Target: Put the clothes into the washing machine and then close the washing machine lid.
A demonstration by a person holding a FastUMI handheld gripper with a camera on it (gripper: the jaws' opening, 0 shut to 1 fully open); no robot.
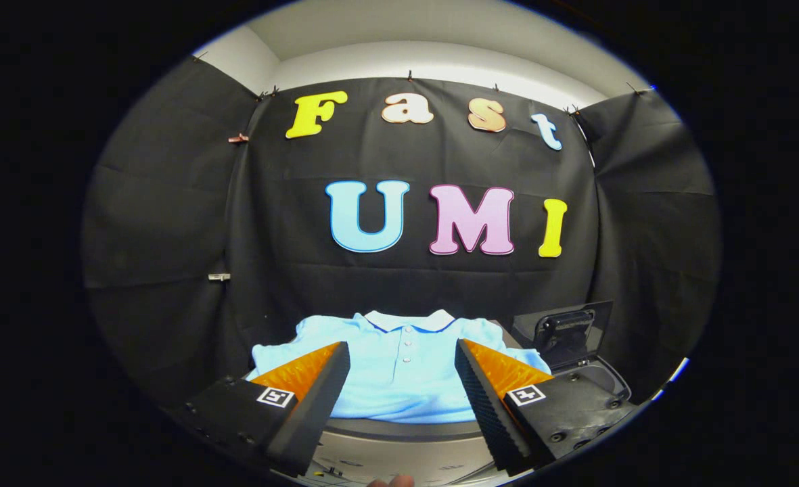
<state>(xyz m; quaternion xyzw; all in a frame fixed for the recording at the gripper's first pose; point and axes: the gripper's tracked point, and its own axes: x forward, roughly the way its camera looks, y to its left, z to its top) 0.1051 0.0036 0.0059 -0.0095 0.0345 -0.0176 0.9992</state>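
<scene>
A: Shirt (399, 365) was the landmark, so we placed everything off it. Pale blue polo, lying flat and spread out, collar on the far side, button placket running toward us.

B: Gripper (402, 379)?

A: Fingers were spread wide, nothing between them pressed. They hung over the shirt's near half, one to each side of the placket. We couldn't tell if the tips touched the cloth.

B: Washing machine (592, 382)?

A: Just to the right of the shirt, dark opening partly behind the right finger. Lid (565, 331) stood raised behind it, so loading looked possible.

B: Handling notes?

A: We judged it light, soft and floppy, no stiffness at all, not fragile. It would sag and trail from any single pinch, and a sleeve could drape over the machine rim.

B: Where to grab?

A: We reckoned the middle of the body, near the placket, bunching a fold of cloth so both pads bite on layers. The collar was the thicker option, but farther off.
</scene>
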